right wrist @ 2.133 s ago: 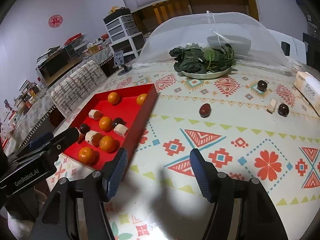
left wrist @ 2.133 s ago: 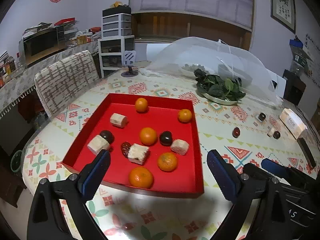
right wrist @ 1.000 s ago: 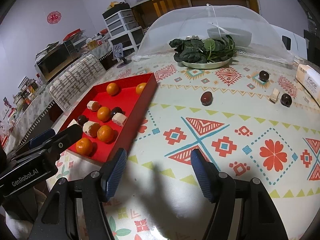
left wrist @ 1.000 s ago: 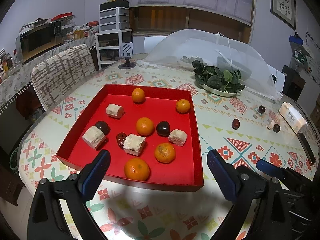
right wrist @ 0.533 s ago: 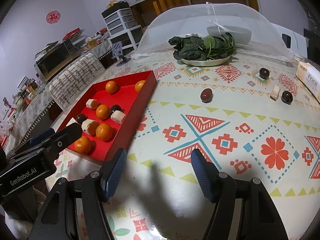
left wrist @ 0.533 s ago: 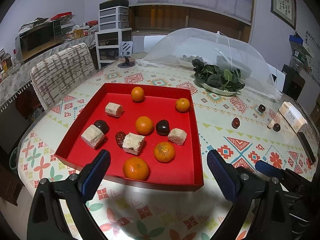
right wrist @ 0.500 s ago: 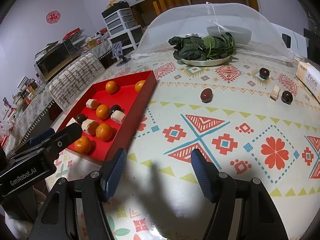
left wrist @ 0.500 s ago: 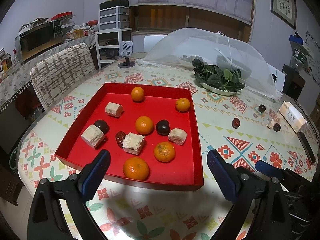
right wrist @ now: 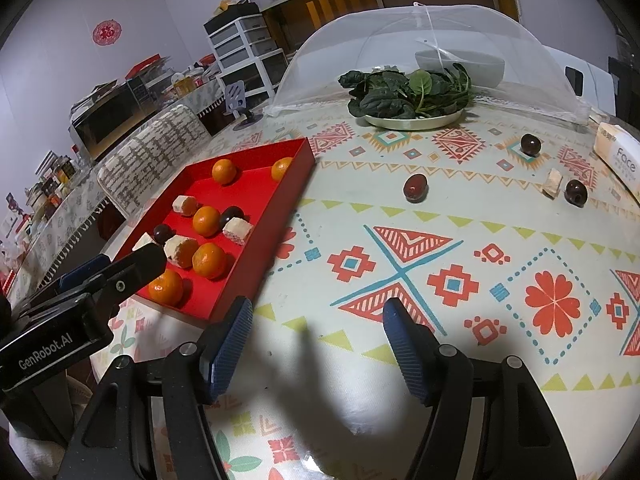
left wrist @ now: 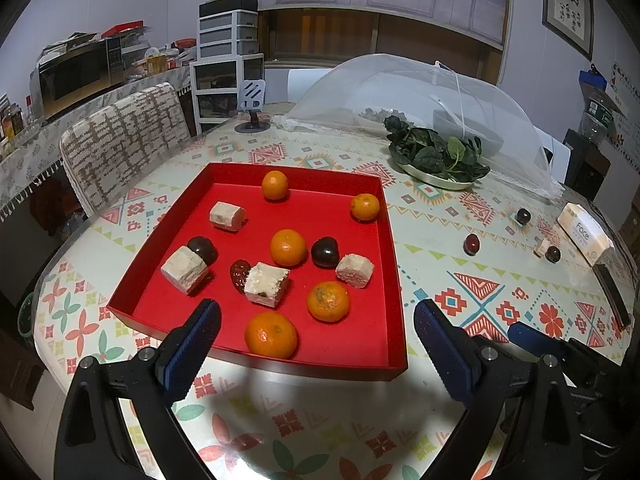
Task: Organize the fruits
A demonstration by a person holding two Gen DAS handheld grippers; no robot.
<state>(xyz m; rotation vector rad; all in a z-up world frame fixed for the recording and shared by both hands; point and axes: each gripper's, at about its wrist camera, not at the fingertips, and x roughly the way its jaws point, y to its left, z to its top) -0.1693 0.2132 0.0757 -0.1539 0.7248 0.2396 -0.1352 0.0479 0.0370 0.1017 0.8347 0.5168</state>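
Both hand-held tools are tilting downward over a table (left wrist: 440,408) covered in a glossy patterned cloth.

From the left wrist view, the left gripper (left wrist: 316,340) is hanging with its jaws spread wide and nothing between them, its ribbed blue pads (left wrist: 192,344) framing the near edge of a red tray (left wrist: 360,360). That shallow square tray is holding five round, dimpled oranges (left wrist: 271,334), crumbly pale cake-like blocks (left wrist: 267,283) and dark glossy round fruits (left wrist: 325,252). Toward the table's right edge, a dark red fruit (left wrist: 471,244) and two darker ones (left wrist: 523,216) are lying loose on the cloth, near a pale box (left wrist: 582,234). A metal plate of crinkled green leaves (left wrist: 436,156) is sitting at the far edge beside a mesh food dome (left wrist: 420,88).

From the right wrist view, the right gripper (right wrist: 318,344) is also standing open and empty over bare cloth, just right of the tray's (right wrist: 276,216) near right corner. The dark red fruit (right wrist: 415,188) is lying well ahead of it, with the other loose fruits (right wrist: 576,192) and a small pale block (right wrist: 553,183) farther right. The left gripper's black body (right wrist: 72,312) is reaching in at the lower left.
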